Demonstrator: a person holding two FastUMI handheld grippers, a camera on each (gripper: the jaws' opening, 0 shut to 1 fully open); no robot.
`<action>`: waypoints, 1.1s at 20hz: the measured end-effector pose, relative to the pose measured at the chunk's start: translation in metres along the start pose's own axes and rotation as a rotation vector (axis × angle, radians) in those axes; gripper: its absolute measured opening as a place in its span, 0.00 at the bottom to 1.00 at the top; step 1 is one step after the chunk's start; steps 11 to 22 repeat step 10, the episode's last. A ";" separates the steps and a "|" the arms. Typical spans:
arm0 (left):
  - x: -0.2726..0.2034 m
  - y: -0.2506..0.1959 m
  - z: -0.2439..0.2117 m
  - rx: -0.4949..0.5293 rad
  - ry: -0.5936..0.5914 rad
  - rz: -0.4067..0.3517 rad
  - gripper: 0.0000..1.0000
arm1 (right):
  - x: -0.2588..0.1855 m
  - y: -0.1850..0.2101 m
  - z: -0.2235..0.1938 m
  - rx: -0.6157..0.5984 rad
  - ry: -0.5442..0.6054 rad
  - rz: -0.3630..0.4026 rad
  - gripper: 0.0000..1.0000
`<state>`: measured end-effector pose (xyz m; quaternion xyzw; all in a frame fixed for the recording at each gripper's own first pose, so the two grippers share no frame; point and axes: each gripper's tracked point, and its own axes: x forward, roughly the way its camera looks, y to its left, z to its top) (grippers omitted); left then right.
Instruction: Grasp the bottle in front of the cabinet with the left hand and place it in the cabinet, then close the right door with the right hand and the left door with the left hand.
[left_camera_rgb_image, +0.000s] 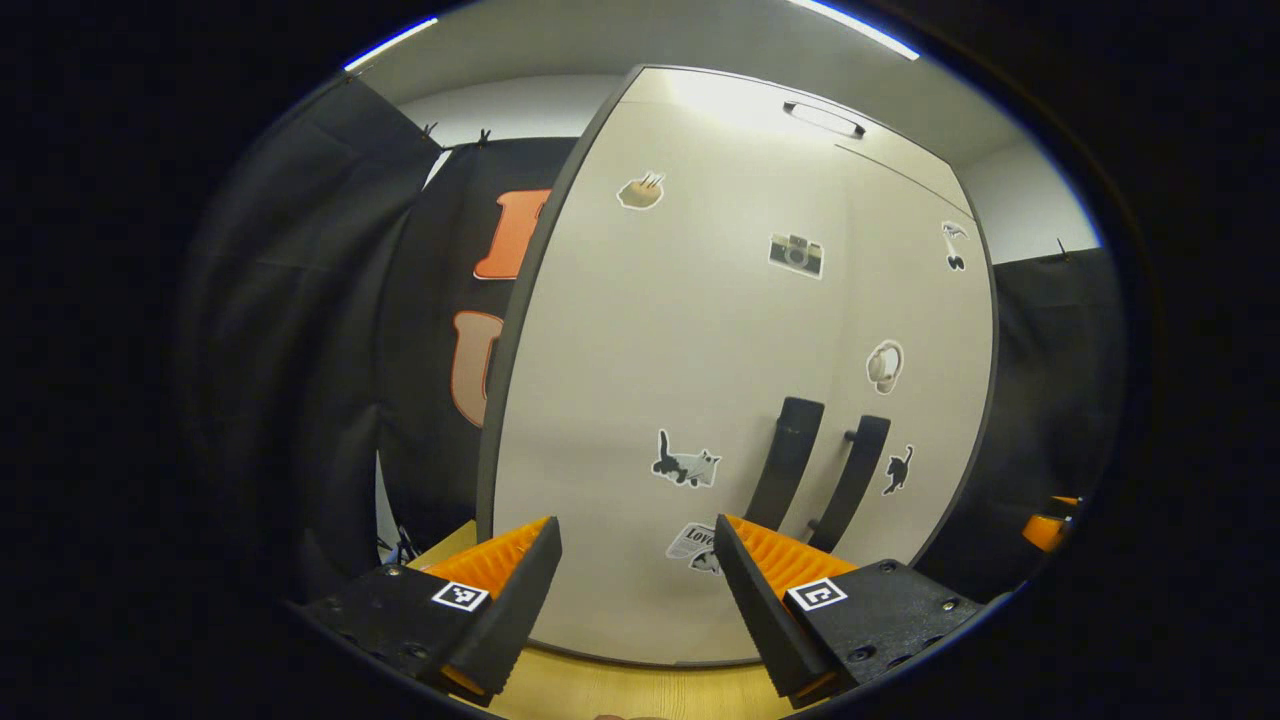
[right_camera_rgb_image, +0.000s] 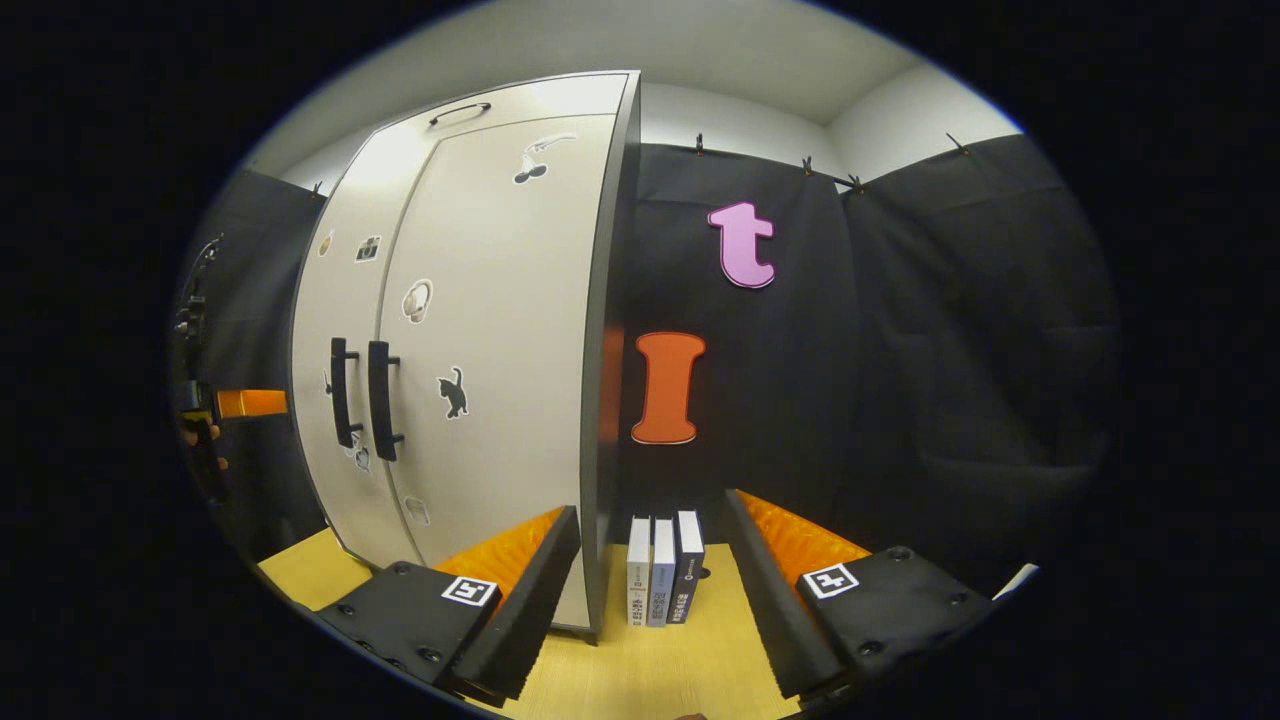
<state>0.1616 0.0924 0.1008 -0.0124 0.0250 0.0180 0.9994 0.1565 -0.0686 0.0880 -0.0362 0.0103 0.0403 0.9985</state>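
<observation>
The tall pale-grey cabinet (left_camera_rgb_image: 740, 400) with cartoon stickers stands on the light wooden counter (left_camera_rgb_image: 640, 690), and both of its flat doors look shut, the two black bar handles (left_camera_rgb_image: 785, 460) side by side near the middle seam. The bottle cannot be seen; judging by the closed doors, it is probably inside. The left claw (left_camera_rgb_image: 637, 590) hangs open and empty just before the left door (left_camera_rgb_image: 640, 350). The right claw (right_camera_rgb_image: 650, 590), also open and empty, faces the cabinet's right edge, where three upright books (right_camera_rgb_image: 662, 570) stand on the counter. The doors look like stiff, light panels on hinges; a flat push on the panel near the handle should seat them.
</observation>
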 end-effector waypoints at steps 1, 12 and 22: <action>-0.004 -0.002 0.007 0.008 -0.007 -0.008 0.93 | -0.002 0.001 0.004 -0.001 -0.006 0.000 0.95; -0.047 -0.018 0.057 0.054 -0.061 -0.067 0.93 | -0.025 0.006 0.028 -0.006 -0.033 -0.016 0.95; -0.047 -0.018 0.057 0.054 -0.061 -0.067 0.93 | -0.025 0.006 0.028 -0.006 -0.033 -0.016 0.95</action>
